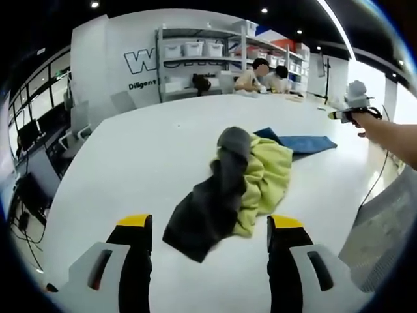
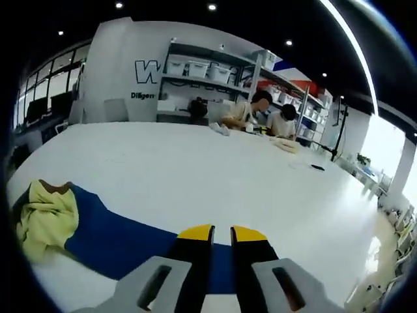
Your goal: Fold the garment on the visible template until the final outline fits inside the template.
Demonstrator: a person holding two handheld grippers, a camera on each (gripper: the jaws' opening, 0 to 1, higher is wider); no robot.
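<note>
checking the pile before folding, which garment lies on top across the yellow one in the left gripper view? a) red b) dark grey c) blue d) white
b: the dark grey garment drapes over the yellow garment, while the blue garment lies behind them.

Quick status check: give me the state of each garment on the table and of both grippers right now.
Grey garment: crumpled, unfolded, draped over the yellow one.
Yellow garment: bunched in a heap, partly under the grey.
Blue garment: spread fairly flat on the table, one end at the yellow heap.
Left gripper: open, empty, near the grey garment.
Right gripper: jaws nearly together over the blue garment, grip unclear.
</note>
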